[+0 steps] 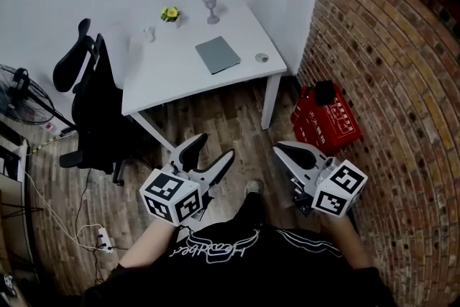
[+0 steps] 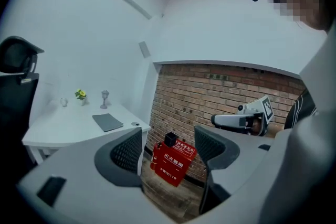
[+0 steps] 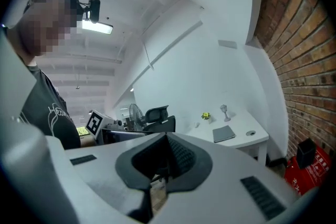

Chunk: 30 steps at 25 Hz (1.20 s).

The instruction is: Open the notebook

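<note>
Two tools near you: left tool [image 1: 214, 147] gapes empty, right tool [image 1: 282, 148] is pinched closed, notebook [image 1: 218, 55] lies shut on the far surface [image 1: 165, 79].

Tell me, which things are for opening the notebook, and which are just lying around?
For the job: notebook, left gripper, right gripper, white table.
Just lying about: flower pot, goblet, black chair, red box, fan.

even indoor light — fisheye-warped edges
</note>
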Available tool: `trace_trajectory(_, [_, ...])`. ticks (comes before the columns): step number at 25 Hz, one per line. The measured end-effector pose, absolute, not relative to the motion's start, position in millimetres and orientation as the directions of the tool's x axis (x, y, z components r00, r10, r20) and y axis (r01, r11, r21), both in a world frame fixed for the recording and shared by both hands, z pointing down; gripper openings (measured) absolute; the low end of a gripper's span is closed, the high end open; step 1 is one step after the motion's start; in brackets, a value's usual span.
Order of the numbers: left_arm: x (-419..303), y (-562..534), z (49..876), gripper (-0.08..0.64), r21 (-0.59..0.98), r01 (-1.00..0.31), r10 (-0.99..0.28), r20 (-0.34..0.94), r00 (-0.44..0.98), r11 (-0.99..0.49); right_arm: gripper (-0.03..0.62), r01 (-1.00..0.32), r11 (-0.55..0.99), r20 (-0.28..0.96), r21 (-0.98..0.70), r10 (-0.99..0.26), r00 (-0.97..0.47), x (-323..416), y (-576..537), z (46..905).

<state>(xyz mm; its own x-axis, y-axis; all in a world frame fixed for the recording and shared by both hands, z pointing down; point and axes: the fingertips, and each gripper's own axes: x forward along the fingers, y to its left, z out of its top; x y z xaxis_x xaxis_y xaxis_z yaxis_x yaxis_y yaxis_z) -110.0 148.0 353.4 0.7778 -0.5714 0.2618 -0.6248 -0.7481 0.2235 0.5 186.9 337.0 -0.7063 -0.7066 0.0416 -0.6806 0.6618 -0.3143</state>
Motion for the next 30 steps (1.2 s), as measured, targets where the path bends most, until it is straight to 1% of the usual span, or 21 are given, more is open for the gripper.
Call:
trace_trajectory(8, [-70.1,-1.0,374.8,0.316,0.277,-0.631,-0.571,0.272,0.775,-0.725,0.003,-0.713,0.609,0.112,-0.347,-0.728,-0.676,43.9,47.2,351.2])
trace_trajectory(15, [-56.9,-104.0,393.1,0.316,0.254,-0.661,-0.59,0.304,0.748,-0.707,0.003,-0.703,0.614,0.171,-0.359,-0.697,-0.697,46.1,-50.9,365.9])
trace_trajectory(20, [-45.6,-149.6,411.6,0.316,0.261,-0.677,-0.59,0.34,0.732,-0.688,0.003,-0.7,0.615,0.194,-0.363,-0.685,-0.703,53.5,-87.0,376.3])
trace_trajectory(27, [-26.1,-189.6,442.4,0.316,0.201,-0.709,-0.596,0.417,0.687,-0.676,0.003,-0.684,0.613,0.209,-0.395,-0.665,-0.717,70.8,-123.2,390.8])
trace_trajectory(30, [-18.1,-206.7,457.6,0.316,0.159,-0.735,-0.608,0.463,0.645,-0.659,0.003,-0.664,0.626,0.211,-0.409,-0.643,-0.736,78.8,-142.5,396.0])
